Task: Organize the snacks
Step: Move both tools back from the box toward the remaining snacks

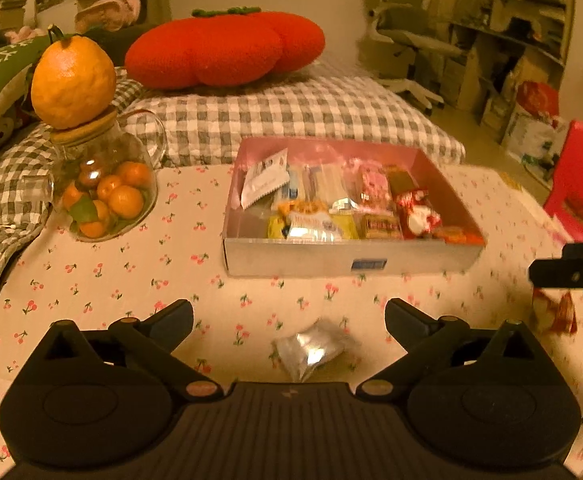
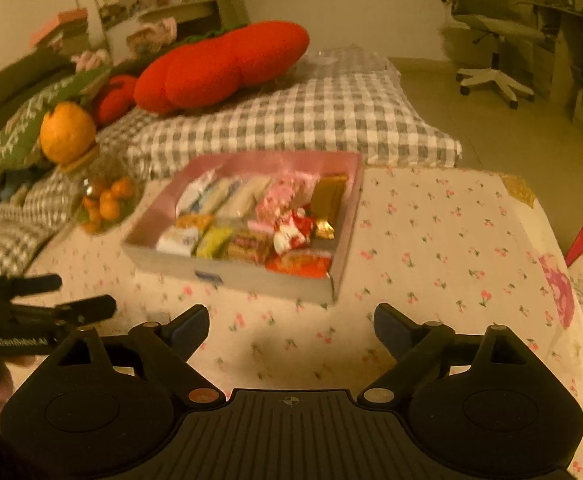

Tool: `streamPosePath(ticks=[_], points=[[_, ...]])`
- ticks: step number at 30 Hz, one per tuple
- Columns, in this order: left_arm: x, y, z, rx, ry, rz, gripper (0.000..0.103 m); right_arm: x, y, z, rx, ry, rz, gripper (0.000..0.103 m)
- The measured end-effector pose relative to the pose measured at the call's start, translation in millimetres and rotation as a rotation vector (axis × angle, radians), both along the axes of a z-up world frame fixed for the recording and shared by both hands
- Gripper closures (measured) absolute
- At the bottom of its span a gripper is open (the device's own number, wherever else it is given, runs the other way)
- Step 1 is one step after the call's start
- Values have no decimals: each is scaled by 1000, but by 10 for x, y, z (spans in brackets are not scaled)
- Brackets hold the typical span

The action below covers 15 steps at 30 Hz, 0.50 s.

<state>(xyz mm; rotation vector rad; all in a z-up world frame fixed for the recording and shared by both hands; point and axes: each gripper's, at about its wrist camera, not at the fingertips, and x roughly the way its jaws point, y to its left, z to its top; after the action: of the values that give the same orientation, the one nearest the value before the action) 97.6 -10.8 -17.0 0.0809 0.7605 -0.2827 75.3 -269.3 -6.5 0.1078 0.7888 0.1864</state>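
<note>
The left tongs point(image 1: 289, 318) stand spread to their widest and grip nothing; a crinkled silver snack packet point(image 1: 311, 350) lies loose on the bench point(image 1: 131, 280) in the gap between the 2 fingers, touching neither as far as the left wrist view shows. The right tongs point(image 2: 291, 326) are also wide apart and empty, with only cherry-print cloth between them. Ahead of both sits the shallow snack box point(image 1: 347, 262), already crowded with wrapped snacks, and off to the right of the left tongs a red-and-white wrapped snack point(image 1: 553, 314) lies beneath the black tip of the other tool. The main risk is the silver packet itself: its foil looks slick and puffy, so fingers closing off-centre or too high would likely squeeze it out forward or only pinch a corner, letting it swing and drop short of the box. Closing too low could snag the tablecloth and drag it, shifting the box. The box is nearly full, so a careless drop could land on top of the rows and slide over the low wall. To the left of the left tongs, a glass jar of small oranges point(image 1: 107, 196) carries a large orange point(image 1: 73, 82) balanced on its lid; a wide sweep or tugged cloth could topple it. The 2 tools also work close together and could collide.
</note>
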Motion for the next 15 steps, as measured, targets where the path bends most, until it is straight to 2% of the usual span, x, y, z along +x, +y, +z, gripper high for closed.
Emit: streamPosePath(ticks=[7,15], points=[[-85,10,-87,30,28,-27,1,-168,-123,-147,-123,8,88,12],[-151,-58,-150,41,43,-79,1,-138,-263,-467,-282,74,155,12]])
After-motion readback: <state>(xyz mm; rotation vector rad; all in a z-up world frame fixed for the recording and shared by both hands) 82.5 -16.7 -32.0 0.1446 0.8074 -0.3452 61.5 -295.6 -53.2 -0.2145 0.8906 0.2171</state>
